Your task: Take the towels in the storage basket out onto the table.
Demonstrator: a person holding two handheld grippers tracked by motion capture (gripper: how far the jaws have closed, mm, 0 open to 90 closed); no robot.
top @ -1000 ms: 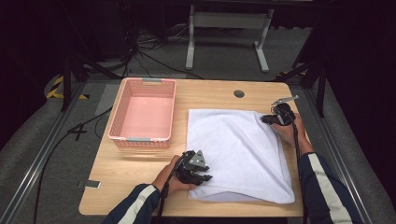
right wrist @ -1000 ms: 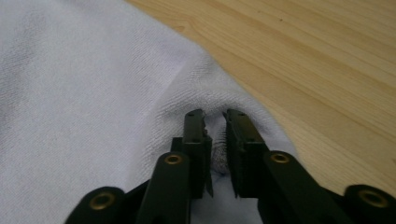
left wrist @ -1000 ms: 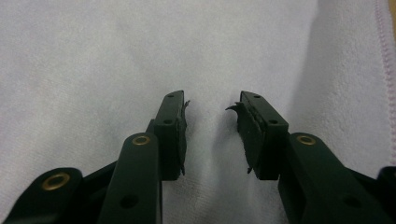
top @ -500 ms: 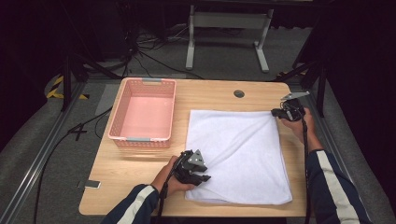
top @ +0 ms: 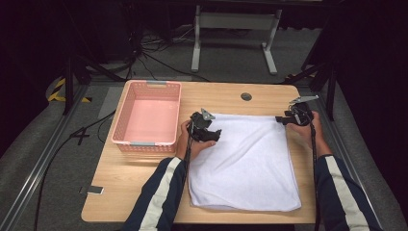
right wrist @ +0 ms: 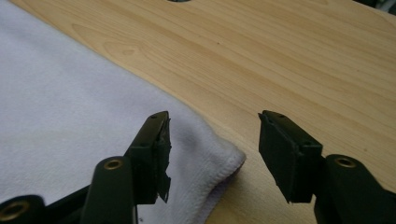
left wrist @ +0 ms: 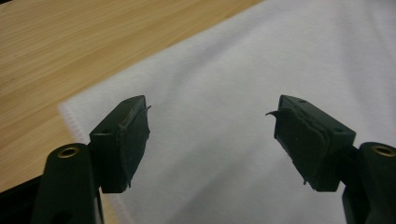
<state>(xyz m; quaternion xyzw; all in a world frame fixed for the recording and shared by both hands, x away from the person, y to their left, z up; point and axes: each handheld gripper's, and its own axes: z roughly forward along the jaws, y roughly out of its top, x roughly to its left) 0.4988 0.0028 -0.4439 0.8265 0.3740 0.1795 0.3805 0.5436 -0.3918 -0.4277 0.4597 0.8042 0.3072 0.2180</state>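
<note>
The left gripper (top: pixel 213 133) is seen above the far left corner of the flat white terry towel (top: pixel 245 161); its jaws have just been opening, now spread wide, nothing between them. The right gripper (top: pixel 280 119) is held at the towel's far right corner; its jaws have just been opening, the corner lying loose beneath them, unpinched, on the light wooden table (top: pixel 226 98).

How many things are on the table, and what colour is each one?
White: 1, the towel
Pink: 1, the basket
Black: 2, the left gripper and the right gripper
Total: 4
</note>
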